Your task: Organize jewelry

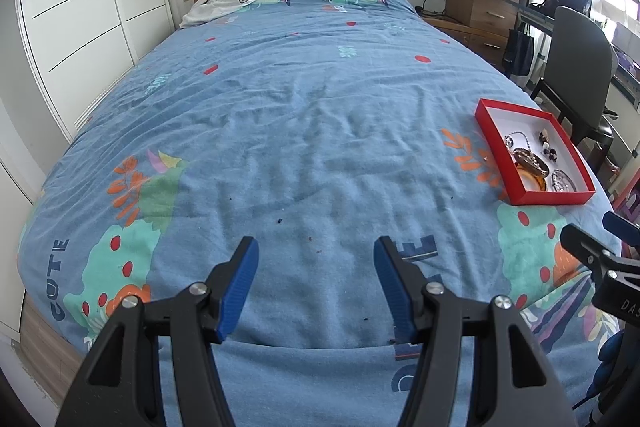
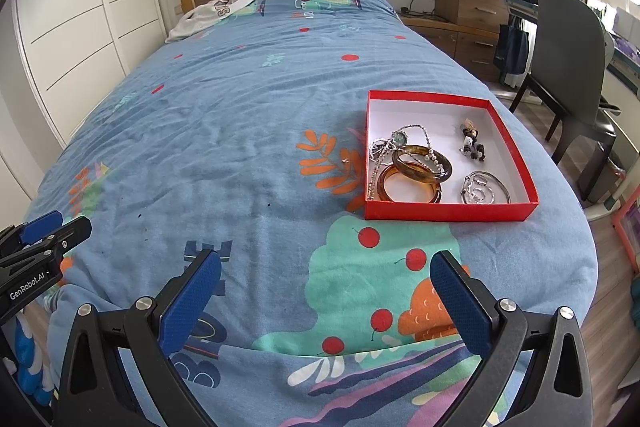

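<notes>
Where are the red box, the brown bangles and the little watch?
Red cardboard box [image 2: 448, 209], right wrist view, near wall.
Amber-brown plastic bangles [image 2: 408, 197], right wrist view, lower bangle's front edge.
Small silver watch [image 2: 399, 137], right wrist view, its face.

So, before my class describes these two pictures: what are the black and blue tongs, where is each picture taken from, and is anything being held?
No robot here: a person holds a hand-held gripper in each hand, with a camera on each looking along its fingers. One picture is from the left hand-held gripper, the other from the right hand-held gripper. Both are open and hold nothing. On the blue bedspread sits a red box containing amber bangles, a watch and silver rings.
</notes>
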`<state>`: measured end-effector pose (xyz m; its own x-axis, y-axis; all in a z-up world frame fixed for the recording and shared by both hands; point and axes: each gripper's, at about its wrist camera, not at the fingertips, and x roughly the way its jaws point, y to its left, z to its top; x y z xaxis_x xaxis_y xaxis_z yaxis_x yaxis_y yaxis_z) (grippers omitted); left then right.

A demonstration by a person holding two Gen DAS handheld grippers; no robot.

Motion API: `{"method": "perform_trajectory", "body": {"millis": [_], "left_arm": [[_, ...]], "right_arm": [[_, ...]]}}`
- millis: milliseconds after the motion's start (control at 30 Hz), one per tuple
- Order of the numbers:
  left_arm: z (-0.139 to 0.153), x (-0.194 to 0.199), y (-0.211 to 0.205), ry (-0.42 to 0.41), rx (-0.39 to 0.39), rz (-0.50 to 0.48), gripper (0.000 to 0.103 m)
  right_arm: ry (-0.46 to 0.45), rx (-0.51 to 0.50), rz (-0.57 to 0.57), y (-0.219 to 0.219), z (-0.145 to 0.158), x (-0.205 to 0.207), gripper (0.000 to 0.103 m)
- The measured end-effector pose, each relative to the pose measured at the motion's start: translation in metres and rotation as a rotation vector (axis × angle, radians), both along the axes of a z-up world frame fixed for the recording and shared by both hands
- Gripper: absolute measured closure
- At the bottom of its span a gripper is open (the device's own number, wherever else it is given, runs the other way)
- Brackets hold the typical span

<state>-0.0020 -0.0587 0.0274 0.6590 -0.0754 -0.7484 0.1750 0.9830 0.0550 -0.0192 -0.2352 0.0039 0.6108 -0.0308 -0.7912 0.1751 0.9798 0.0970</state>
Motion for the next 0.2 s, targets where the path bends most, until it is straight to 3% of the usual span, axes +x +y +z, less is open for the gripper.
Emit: {"method": "perform_trajectory", "body": {"millis": [200], "left_arm": [[-0.0047,-0.003,-0.0026,0.008,0.001,-0.007,0.045]], "right_arm": [[0.0,0.0,0.0,0.0,0.0001,0.0,0.001]]}}
